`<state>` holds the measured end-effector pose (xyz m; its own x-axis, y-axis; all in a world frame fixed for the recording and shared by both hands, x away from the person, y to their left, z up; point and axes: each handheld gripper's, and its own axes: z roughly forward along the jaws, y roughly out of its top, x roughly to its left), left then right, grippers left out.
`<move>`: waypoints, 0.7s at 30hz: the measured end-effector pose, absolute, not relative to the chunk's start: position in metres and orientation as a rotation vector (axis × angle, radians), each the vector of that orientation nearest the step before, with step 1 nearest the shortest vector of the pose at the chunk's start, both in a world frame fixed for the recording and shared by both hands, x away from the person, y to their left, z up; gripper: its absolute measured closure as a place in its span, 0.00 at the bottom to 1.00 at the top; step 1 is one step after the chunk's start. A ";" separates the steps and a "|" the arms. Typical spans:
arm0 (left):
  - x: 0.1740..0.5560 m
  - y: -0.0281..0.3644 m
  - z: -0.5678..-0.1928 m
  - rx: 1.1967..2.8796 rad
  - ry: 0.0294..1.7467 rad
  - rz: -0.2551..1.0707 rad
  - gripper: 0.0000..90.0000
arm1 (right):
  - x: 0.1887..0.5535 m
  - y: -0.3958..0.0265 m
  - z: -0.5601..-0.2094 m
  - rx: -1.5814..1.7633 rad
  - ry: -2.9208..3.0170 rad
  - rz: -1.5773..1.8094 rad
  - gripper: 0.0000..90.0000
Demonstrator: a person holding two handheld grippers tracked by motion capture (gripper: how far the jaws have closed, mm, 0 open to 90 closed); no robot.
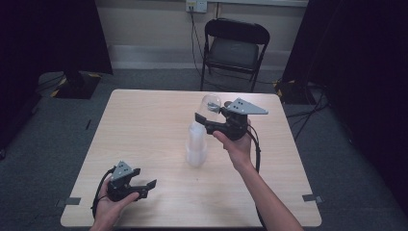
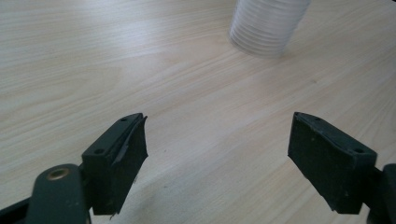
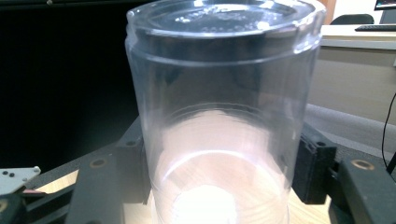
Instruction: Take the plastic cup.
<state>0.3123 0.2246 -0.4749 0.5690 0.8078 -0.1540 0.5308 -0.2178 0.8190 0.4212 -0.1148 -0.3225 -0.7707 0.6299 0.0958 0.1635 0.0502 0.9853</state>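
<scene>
A clear plastic cup (image 1: 210, 103) is held upside down above the table, with my right gripper (image 1: 206, 118) shut on its sides. In the right gripper view the cup (image 3: 219, 116) stands between the two black jaws, base upward, and both pads press on its wall. Just below it, a stack of clear cups (image 1: 196, 147) stands upside down near the middle of the wooden table (image 1: 144, 120). My left gripper (image 1: 144, 185) rests open near the table's front left corner. Nothing is between its fingertips (image 2: 123, 154), and the stack (image 2: 268, 23) stands farther off.
A black folding chair (image 1: 235, 48) stands beyond the table's far edge. Dark curtains hang at both sides, and cables run across the grey floor at the right (image 1: 308, 110). Tape marks sit near the table's front corners (image 1: 312, 198).
</scene>
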 end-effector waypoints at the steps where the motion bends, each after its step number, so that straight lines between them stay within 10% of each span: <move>1: 0.313 0.224 -0.475 1.898 1.076 0.392 0.21 | 0.420 -0.117 -0.322 0.805 1.969 1.774 0.40; 21: 0.315 0.205 -0.455 1.859 0.954 0.425 0.21 | 0.389 -0.161 -0.332 0.903 1.984 1.778 0.40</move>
